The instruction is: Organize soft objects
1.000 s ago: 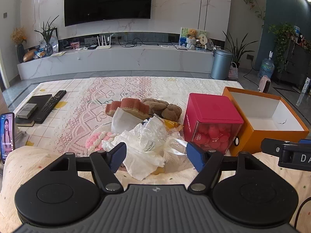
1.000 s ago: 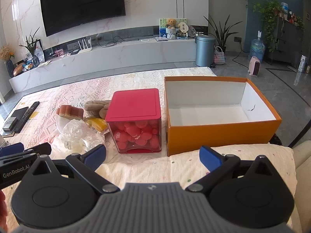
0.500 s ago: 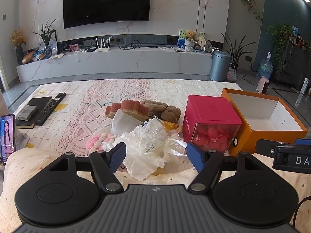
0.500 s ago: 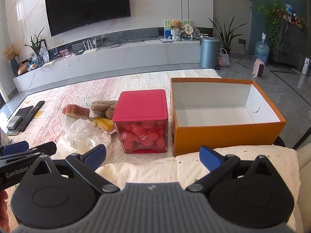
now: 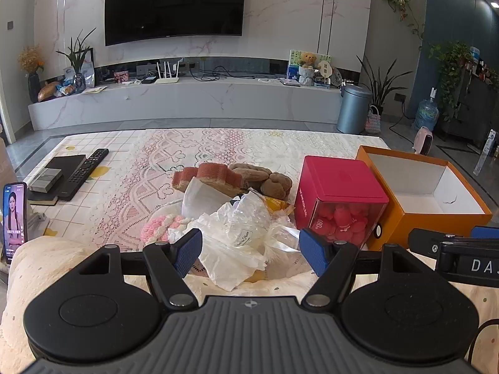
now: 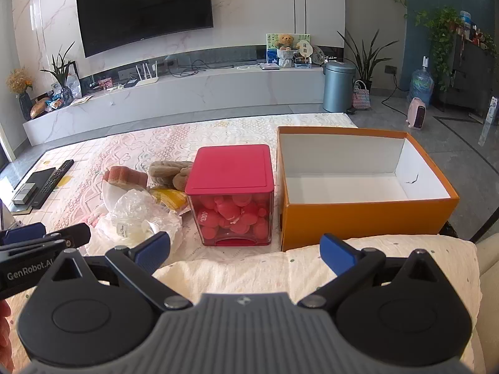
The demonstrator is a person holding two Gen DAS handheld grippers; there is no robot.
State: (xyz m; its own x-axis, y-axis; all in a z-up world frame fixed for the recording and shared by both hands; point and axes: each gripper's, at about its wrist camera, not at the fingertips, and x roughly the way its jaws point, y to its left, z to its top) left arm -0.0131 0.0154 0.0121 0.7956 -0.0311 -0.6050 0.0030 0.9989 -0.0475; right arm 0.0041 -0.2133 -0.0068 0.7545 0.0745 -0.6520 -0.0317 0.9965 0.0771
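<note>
Both our claws gape empty: left claw (image 5: 249,251) just behind the plastic bags (image 5: 240,237), right claw (image 6: 246,251) behind the orange box (image 6: 365,215).

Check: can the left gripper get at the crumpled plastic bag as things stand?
Probably yes. The left gripper has its jaws open and empty, and the plastic bag tops the pile straight ahead with nothing between.
</note>
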